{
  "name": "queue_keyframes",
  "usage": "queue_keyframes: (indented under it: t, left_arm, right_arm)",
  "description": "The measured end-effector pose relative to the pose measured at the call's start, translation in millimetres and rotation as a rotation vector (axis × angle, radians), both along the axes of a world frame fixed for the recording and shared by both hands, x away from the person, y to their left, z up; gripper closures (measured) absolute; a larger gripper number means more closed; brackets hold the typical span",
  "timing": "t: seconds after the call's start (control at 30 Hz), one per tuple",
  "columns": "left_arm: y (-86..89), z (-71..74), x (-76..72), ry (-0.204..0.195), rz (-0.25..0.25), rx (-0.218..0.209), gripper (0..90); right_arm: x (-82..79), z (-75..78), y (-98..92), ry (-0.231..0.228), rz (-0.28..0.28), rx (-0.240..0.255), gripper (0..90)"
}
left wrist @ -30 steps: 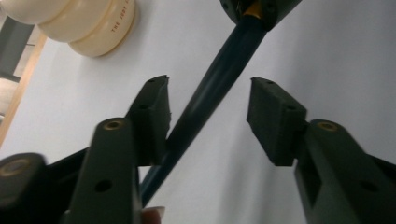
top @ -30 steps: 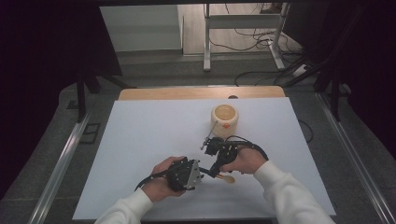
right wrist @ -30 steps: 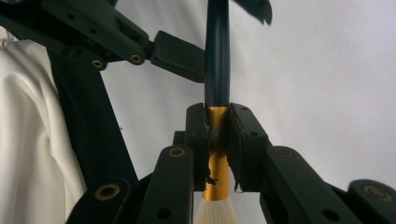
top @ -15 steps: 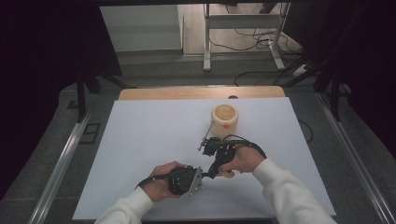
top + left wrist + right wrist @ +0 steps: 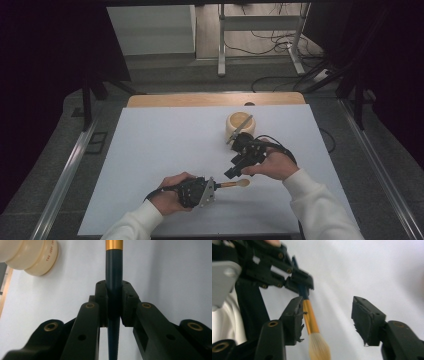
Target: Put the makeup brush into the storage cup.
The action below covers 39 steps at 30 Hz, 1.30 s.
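A paintbrush with a dark blue handle, gold ferrule and pale bristles lies level just above the white table. My left gripper is shut on the handle, its pads pressing both sides. My right gripper hovers above the bristle end; its jaws have just been opening. In the right gripper view the brush runs between the spread fingers, close beside the left one, and nothing presses on it. The left gripper shows there too, clamped on the handle.
A cream round pot with a slim tool leaning in it stands behind the right hand; it also appears as the pot at top left. The white sheet covers the table, with a wooden edge at the far side.
My right gripper has opened off the brush and lifted up and away toward the pot. The left hand has stayed put with the brush.
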State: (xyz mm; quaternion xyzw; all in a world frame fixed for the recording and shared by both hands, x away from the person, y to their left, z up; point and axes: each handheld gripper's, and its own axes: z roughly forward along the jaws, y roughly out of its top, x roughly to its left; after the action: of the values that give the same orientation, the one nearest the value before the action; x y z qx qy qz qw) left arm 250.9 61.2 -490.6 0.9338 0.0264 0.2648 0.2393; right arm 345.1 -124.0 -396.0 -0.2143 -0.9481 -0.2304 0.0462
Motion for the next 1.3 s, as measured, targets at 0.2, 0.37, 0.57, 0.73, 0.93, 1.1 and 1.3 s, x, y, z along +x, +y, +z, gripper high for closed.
queue_keyframes:
  t: [0.2,0.37,0.57,0.73,0.93,1.1,1.3]
  left_arm:
    - [1.5,0.4,1.9,0.007,0.023,-0.017,79.5]
    - [3.4,-0.3,3.2,0.017,0.048,-0.045,79.5]
    - [3.7,-0.6,3.6,0.020,0.059,-0.049,79.5]
    - [3.9,-0.6,3.7,0.020,0.060,-0.045,79.5]
    - [6.0,0.9,4.2,0.025,0.076,-0.061,79.5]
    - [9.7,3.7,5.4,0.030,0.089,-0.081,79.5]
    - [15.2,5.7,8.2,0.046,0.102,-0.100,79.5]
  right_arm:
    - [-3.5,-1.1,-28.1,-0.034,-0.084,0.077,34.5]
    - [-6.9,-6.4,-47.4,-0.059,-0.153,0.141,27.8]
    - [-13.9,-10.5,-65.2,-0.092,-0.199,0.223,25.4]
    - [-16.6,-13.4,-71.7,-0.118,-0.217,0.246,24.4]
    - [-21.6,-14.3,-79.0,-0.149,-0.245,0.320,19.7]
    - [-26.5,-12.3,-86.5,-0.180,-0.290,0.365,16.0]
    - [-28.3,-19.6,-101.2,-0.203,-0.347,0.398,16.1]
